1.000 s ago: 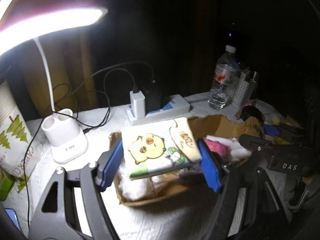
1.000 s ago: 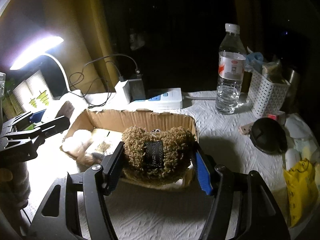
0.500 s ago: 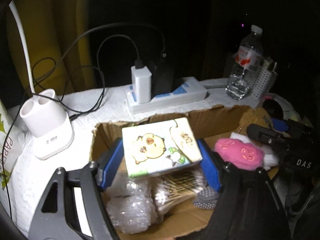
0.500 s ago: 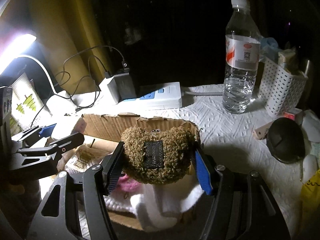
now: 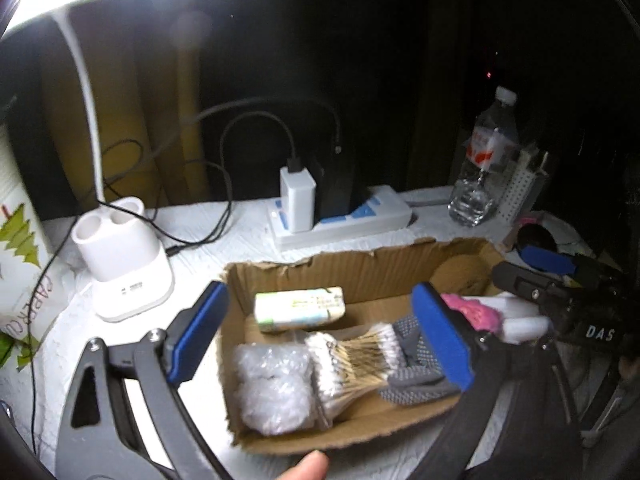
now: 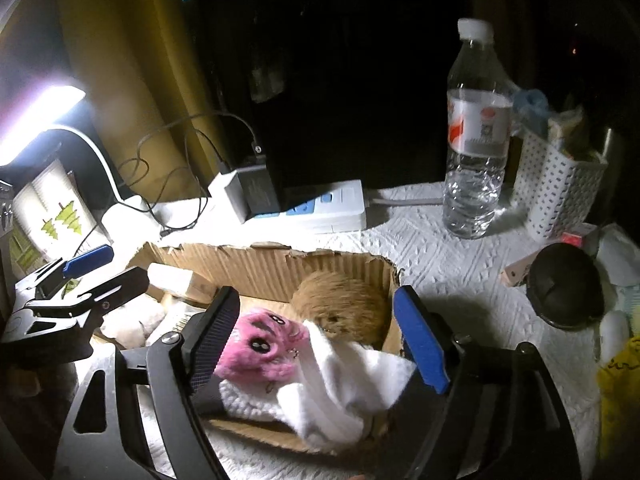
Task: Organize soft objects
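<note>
A shallow cardboard box (image 5: 360, 268) (image 6: 256, 264) lies on the white-covered table. My left gripper (image 5: 320, 340) is open and empty above its left half, over a tissue pack (image 5: 300, 309), a bubble-wrap wad (image 5: 276, 388), a cotton-swab bundle (image 5: 352, 360) and a grey glove (image 5: 420, 372). My right gripper (image 6: 316, 340) is open and empty above the right half, over a pink plush (image 6: 260, 350), white cloth (image 6: 344, 384) and the brown fuzzy plush (image 6: 344, 300) lying in the far right corner.
A power strip with chargers (image 5: 340, 216) and a lamp base (image 5: 120, 264) stand behind the box. A water bottle (image 6: 476, 148), a white basket (image 6: 560, 196), a dark round object (image 6: 564, 292) and a yellow bag (image 6: 620, 400) are to the right.
Both grippers have opened. The tissue pack dropped from the left one into the box, and the brown plush dropped from the right one into the box's far corner.
</note>
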`<state>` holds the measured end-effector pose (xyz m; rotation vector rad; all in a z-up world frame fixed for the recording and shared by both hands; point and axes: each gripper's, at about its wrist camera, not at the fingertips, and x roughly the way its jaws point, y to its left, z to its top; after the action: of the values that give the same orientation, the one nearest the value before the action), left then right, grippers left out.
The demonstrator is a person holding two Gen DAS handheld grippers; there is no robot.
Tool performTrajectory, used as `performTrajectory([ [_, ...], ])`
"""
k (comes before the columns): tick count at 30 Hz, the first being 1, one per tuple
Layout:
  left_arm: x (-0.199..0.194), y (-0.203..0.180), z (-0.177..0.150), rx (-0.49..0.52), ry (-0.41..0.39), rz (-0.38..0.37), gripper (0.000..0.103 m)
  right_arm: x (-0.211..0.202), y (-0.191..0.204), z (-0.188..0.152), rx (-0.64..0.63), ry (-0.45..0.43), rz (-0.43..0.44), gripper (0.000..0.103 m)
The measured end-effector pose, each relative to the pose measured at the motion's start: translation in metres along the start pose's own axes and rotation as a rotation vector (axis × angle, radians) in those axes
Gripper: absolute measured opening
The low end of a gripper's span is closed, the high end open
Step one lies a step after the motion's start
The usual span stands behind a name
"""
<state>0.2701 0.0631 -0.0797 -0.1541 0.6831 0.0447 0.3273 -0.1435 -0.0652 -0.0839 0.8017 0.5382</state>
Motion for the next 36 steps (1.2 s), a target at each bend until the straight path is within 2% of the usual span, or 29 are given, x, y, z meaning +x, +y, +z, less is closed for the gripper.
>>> performTrajectory([
  [10, -0.054, 0.002, -0.013, -0.023, -0.025, -0.009, 0.094, -0.04, 0.021, -0.01, -0.023, -0.026, -0.012, 0.082],
  [25, -0.127, -0.021, -0.043, 0.013, -0.047, -0.041, 0.094, -0.113, 0.044, -0.042, -0.029, -0.069, -0.042, 0.082],
  [36, -0.197, -0.037, -0.043, 0.044, -0.147, -0.042, 0.094, -0.187, 0.064, -0.053, -0.055, -0.166, -0.112, 0.082],
])
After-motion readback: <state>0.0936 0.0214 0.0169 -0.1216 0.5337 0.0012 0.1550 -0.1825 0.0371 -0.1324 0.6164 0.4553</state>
